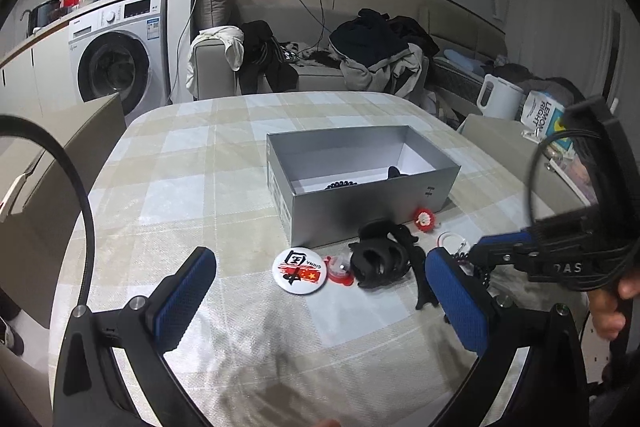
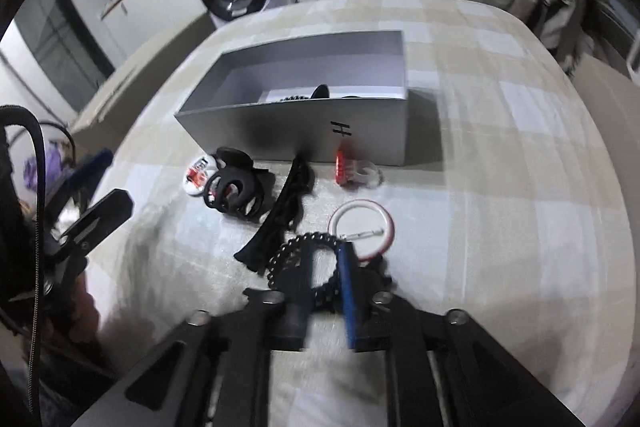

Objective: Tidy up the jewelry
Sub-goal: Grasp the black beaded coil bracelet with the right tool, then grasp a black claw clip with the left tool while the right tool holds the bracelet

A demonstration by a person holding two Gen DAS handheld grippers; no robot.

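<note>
Left wrist view. At the lower left and lower centre, the left gripper hangs over a checked tablecloth, its blue pads far apart and nothing between them. Just above, at centre, lies a white badge, then a small red piece touching a black hair claw. Behind them, in the middle of the frame, stands an open grey box; dark beads already lie inside. A red and white charm sits at the foot of the box. At the right edge, the right gripper reaches in, held by a hand.

Right wrist view. At middle left, the badge and hair claw lie together; a long black clip slants beside them. The box fills the upper centre. Lower centre, the right gripper has its jaws nearly closed around a black bead bracelet; whether the pads truly pinch it is unclear through blur. Touching the bracelet, to the right, is a white ring with a carabiner.

The step in hand appears to be picking up the bracelet. Next it probably needs a firm pinch, a lift clear of the ring, then a carry over the box wall
</note>
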